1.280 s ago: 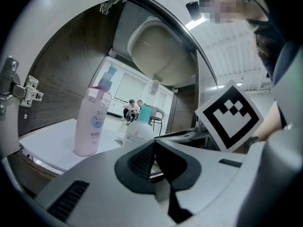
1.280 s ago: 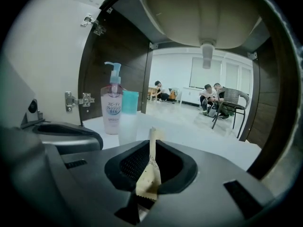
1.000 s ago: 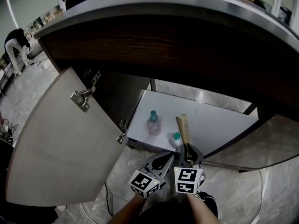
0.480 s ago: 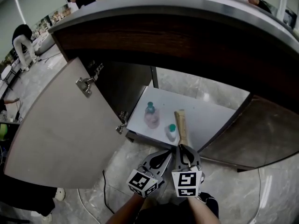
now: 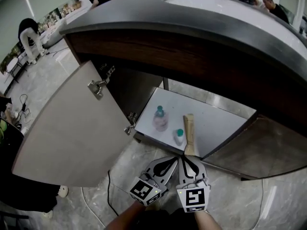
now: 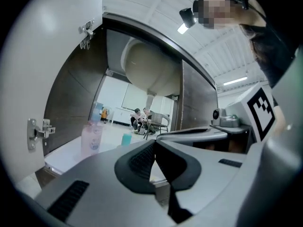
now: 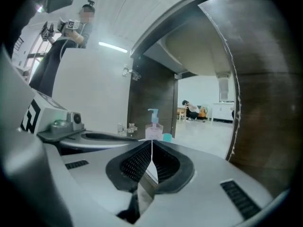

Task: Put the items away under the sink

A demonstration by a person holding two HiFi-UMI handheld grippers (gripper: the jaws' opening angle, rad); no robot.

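Under the sink the cabinet stands open, and its white floor carries three things. A pink pump bottle stands at the left. A small bottle with a teal cap stands near the front edge, and a wooden piece lies beside it, pointing toward me. My left gripper and right gripper sit side by side just outside the front edge, both shut and empty. The pink pump bottle shows ahead in the right gripper view. In the left gripper view the pink bottle stands beyond the shut left gripper.
The left cabinet door swings wide open, with hinges on it. The dark right door is open too. The sink bowl's underside hangs over the shelf. The countertop overhangs above. People stand far off at the back left.
Both grippers have drawn back a little from the cabinet front. The right gripper's tips no longer overlap the wooden piece, which stays on the shelf. The head view has shifted.
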